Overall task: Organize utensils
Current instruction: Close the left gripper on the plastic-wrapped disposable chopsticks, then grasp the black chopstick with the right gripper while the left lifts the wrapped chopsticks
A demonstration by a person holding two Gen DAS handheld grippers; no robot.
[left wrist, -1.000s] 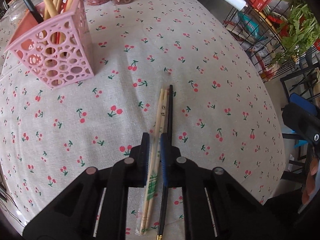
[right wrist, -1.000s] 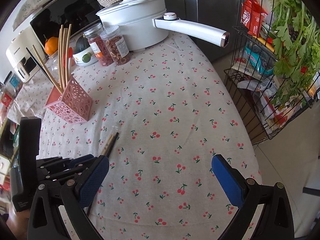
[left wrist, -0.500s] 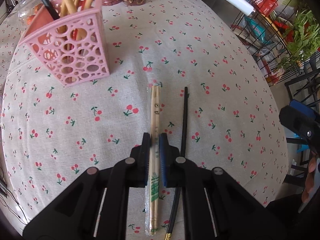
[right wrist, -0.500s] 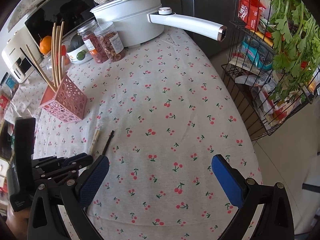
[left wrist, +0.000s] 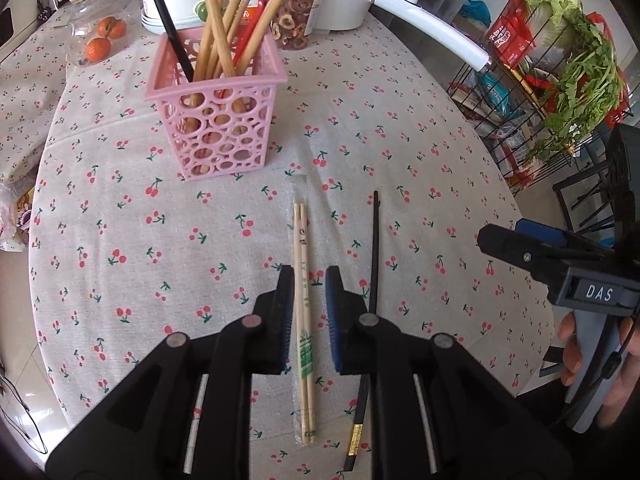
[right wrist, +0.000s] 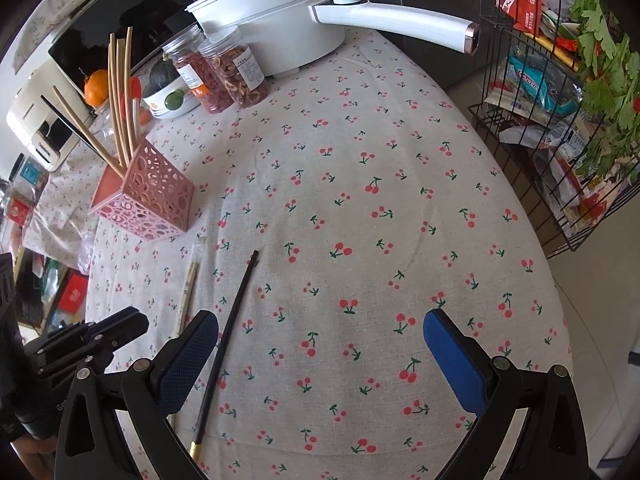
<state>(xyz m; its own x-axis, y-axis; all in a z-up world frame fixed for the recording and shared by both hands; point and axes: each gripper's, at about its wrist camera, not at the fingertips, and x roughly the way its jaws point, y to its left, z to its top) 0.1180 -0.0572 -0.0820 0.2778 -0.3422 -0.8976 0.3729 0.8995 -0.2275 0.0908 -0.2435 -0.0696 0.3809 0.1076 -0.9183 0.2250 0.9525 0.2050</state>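
A wrapped pair of bamboo chopsticks [left wrist: 303,300] lies on the cherry-print tablecloth, between the fingers of my left gripper [left wrist: 308,300], which is open around it with small gaps on both sides. A single black chopstick [left wrist: 373,264] lies just to its right; it also shows in the right wrist view [right wrist: 228,336]. A pink perforated holder [left wrist: 218,120] with several chopsticks and a red utensil stands beyond. My right gripper [right wrist: 320,344] is wide open and empty above the cloth, to the right of the black chopstick. The holder also shows in the right wrist view [right wrist: 148,204].
Two snack jars [right wrist: 224,72], a white pot with a long handle [right wrist: 288,28] and a bowl stand at the table's back. A wire rack with greens and packets [right wrist: 560,100] stands off the table's right edge. A clear jar with oranges [left wrist: 100,36] sits back left.
My left gripper has opened from a tight grip on the wrapped chopsticks, which now lie on the cloth. The black chopstick lies farther apart to the right. Both cameras have drawn back.
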